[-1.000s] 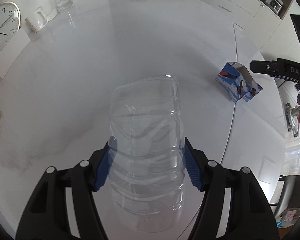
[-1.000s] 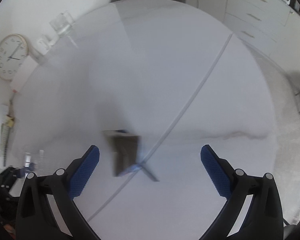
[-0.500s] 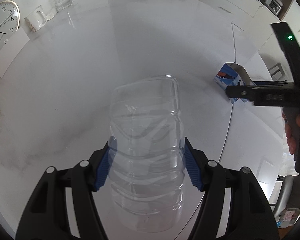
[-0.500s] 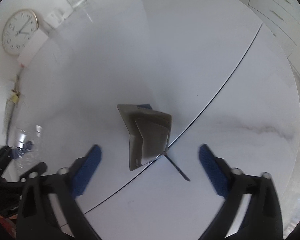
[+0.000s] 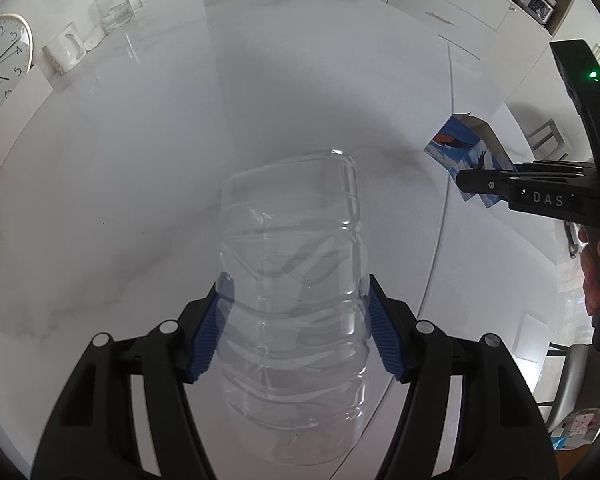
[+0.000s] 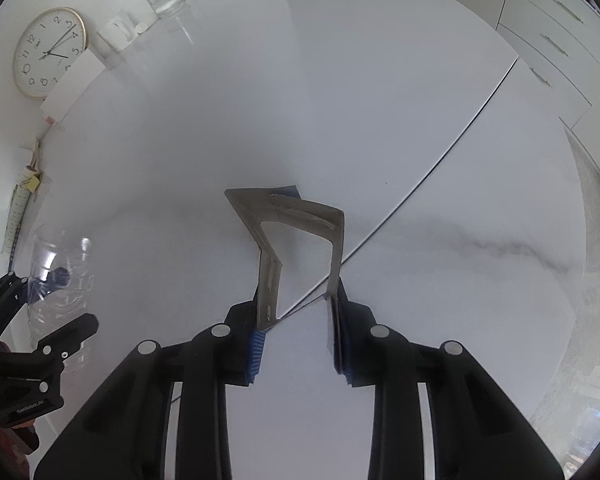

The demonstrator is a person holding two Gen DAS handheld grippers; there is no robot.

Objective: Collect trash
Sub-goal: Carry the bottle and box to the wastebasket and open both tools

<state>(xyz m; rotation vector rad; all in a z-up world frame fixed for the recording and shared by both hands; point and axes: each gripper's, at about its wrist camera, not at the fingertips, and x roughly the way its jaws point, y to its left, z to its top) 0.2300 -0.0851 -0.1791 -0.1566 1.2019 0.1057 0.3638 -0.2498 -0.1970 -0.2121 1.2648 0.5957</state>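
My left gripper (image 5: pixel 294 320) is shut on a clear crumpled plastic bottle (image 5: pixel 292 280), held above the white round table (image 5: pixel 140 160). The bottle also shows at the left edge of the right wrist view (image 6: pixel 60 276). My right gripper (image 6: pixel 298 344) is shut on an empty open cardboard carton (image 6: pixel 296 240), blue-printed outside, grey inside. In the left wrist view the carton (image 5: pixel 468 148) sits at the right with the right gripper (image 5: pixel 476 182) closed over it.
A wall clock (image 6: pixel 50 52), a white mug (image 5: pixel 62 52) and a glass container (image 5: pixel 116 6) stand at the table's far left edge. A seam (image 6: pixel 440 160) runs across the tabletop. White cabinets (image 6: pixel 560 20) are behind; chairs (image 5: pixel 572 372) at right.
My right gripper has come down over the carton and closed on it; one second ago its fingers were wide open above it. My left gripper has kept holding the bottle still.
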